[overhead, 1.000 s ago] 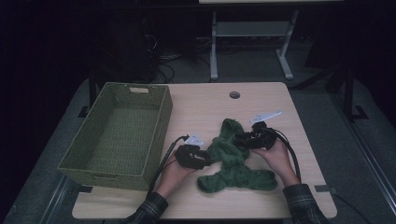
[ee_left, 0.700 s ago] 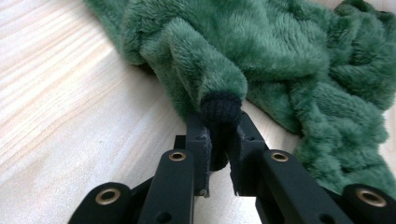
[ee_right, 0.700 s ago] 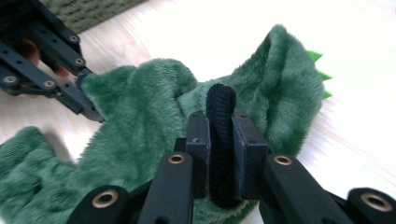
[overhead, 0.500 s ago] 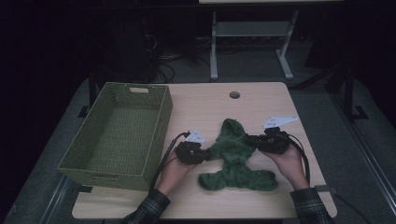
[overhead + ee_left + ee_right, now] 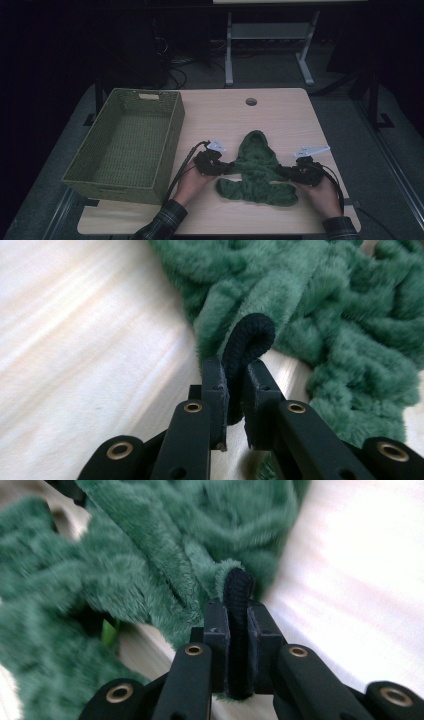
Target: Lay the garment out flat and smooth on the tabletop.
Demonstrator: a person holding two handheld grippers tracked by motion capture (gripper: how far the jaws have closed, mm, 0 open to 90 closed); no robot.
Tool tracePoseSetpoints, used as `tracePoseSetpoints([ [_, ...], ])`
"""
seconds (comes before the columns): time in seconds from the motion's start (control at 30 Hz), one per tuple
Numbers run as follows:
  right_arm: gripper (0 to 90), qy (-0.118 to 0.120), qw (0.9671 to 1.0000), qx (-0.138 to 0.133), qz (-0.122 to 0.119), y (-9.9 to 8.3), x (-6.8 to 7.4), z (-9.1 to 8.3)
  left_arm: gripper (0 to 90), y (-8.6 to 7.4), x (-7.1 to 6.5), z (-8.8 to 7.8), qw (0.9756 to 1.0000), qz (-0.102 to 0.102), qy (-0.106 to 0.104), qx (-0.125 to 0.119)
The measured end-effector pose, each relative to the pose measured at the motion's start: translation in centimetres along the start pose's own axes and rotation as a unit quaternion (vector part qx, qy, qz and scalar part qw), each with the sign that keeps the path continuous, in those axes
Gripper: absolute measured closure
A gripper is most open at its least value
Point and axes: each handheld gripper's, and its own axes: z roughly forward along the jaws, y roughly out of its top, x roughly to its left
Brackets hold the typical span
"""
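Table: light wooden tabletop [image 5: 280, 115] | Garment: fluffy green hooded garment [image 5: 257, 167] laid flat, sleeves spread | Left gripper [image 5: 212, 162]: placed at left sleeve end | Right gripper [image 5: 302, 172]: placed at right sleeve end | Basket: green woven rectangular basket [image 5: 127, 142] set left of garment

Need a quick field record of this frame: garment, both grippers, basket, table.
garment: green fleece hooded top, spread flat on table, hood pointing away from the person
left gripper: shut on dark ribbed cuff of one sleeve
right gripper: shut on the other sleeve's dark cuff
basket: green woven, left of garment, nothing in it
table: light wood
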Motion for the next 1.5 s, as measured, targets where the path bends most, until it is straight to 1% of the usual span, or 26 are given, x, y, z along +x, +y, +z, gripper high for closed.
tracePoseSetpoints([
  [0.1,80.9,0.005,0.9999,-0.007,0.012,-0.6,-0.1,0.0,78.8,0.1,0.1,0.2,1.0,0.004,0.002,0.005],
  [0.13,77.0,0.002,0.9999,-0.008,0.009,-0.6,0.0,0.0,72.1,0.1,0.1,0.2,0.9999,0.006,0.005,0.007],
  [0.17,77.0,0.002,0.9999,-0.008,0.009,-0.6,0.0,0.0,72.1,0.2,0.0,0.1,0.9999,0.01,0.009,0.009],
  [0.2,69.2,-0.003,0.9999,-0.011,0.002,-0.5,0.2,-0.1,64.6,0.2,-0.1,-0.2,0.9999,0.005,0.016,-0.002],
  [0.23,69.2,-0.003,0.9999,-0.011,0.002,-0.5,0.2,-0.1,59.3,0.2,-0.1,-0.2,0.9999,0.005,0.016,-0.002],
  [0.27,62.3,-0.006,0.9999,-0.014,-0.001,-0.3,0.3,-0.5,56.3,0.3,0.0,-0.9,0.9998,0.003,0.014,-0.014],
  [0.3,62.3,-0.006,0.9999,-0.014,-0.001,-0.3,0.3,-0.5,53.7,0.3,0.0,-0.9,0.9998,0.003,0.014,-0.014],
  [0.37,57.7,-0.014,0.9996,-0.025,-0.006,0.1,0.4,-1.1,51.3,0.6,0.0,-1.7,0.9995,0.002,0.015,-0.027],
  [0.4,56.2,-0.013,0.9994,-0.031,-0.007,0.3,0.3,-1.4,50.2,0.7,0.0,-2.1,0.9994,0.004,0.016,-0.031],
  [0.47,54.6,-0.017,0.9989,-0.042,-0.009,1.0,0.2,-2.0,49.0,1.2,0.1,-2.6,0.999,0.001,0.019,-0.042],
  [0.53,53.8,-0.021,0.9979,-0.061,-0.011,2.2,-0.2,-2.7,49.2,1.9,0.4,-2.8,0.9986,0.002,0.021,-0.048],
  [0.57,53.8,-0.021,0.9979,-0.061,-0.011,2.2,-0.2,-2.7,49.2,2.2,0.6,-2.7,0.9985,0.0,0.023,-0.05],
  [0.6,53.9,-0.023,0.997,-0.072,-0.011,3.1,-0.5,-3.0,49.3,2.9,1.0,-2.4,0.9985,0.0,0.025,-0.049],
  [0.67,54.0,-0.024,0.997,-0.073,-0.011,3.5,-0.7,-2.9,49.4,3.3,1.2,-2.1,0.9985,-0.003,0.026,-0.048],
  [0.77,55.6,-0.025,0.9968,-0.075,-0.008,4.5,-1.4,-1.9,49.7,4.2,2.1,-1.0,0.9985,-0.008,0.028,-0.046],
  [0.8,56.4,-0.025,0.9977,-0.063,-0.004,5.1,-1.8,-1.0,50.3,4.5,2.5,-0.5,0.9985,-0.01,0.026,-0.047],
  [0.83,56.4,-0.025,0.9977,-0.063,-0.004,5.1,-1.8,-1.0,50.3,4.7,2.8,-0.1,0.9984,-0.015,0.025,-0.048],
  [0.9,58.9,-0.024,0.9977,-0.063,-0.005,5.8,-2.1,0.3,50.6,5.1,3.5,0.6,0.9988,-0.019,0.018,-0.042],
  [0.97,59.3,-0.025,0.9979,-0.06,-0.007,5.9,-2.2,0.6,50.6,5.4,3.9,1.1,0.9985,-0.027,0.016,-0.045],
  [1.0,59.6,-0.026,0.9985,-0.047,-0.008,5.9,-2.4,1.3,50.8,5.7,4.3,1.3,0.9981,-0.034,0.014,-0.049],
  [1.03,59.6,-0.026,0.9985,-0.047,-0.008,5.9,-2.4,1.3,50.9,5.7,4.3,1.3,0.9981,-0.034,0.014,-0.049],
  [1.07,59.6,-0.028,0.999,-0.033,-0.008,5.9,-2.6,1.7,50.9,6.1,4.5,1.4,0.998,-0.035,0.012,-0.052],
  [1.1,59.6,-0.028,0.999,-0.033,-0.008,5.9,-2.6,1.7,51.2,6.1,4.5,1.4,0.998,-0.035,0.012,-0.052],
  [1.27,61.5,-0.025,0.9994,-0.025,-0.003,5.8,-2.7,2.3,52.6,6.6,4.8,2.5,0.9986,-0.035,0.008,-0.039],
  [1.43,64.0,-0.026,0.9996,-0.015,-0.004,5.5,-2.8,3.1,56.6,6.3,4.8,3.7,0.9989,-0.04,0.007,-0.021],
  [1.5,66.0,-0.027,0.9996,-0.009,-0.006,5.4,-2.8,3.5,57.8,6.1,4.8,4.1,0.9992,-0.037,0.008,-0.013],
])
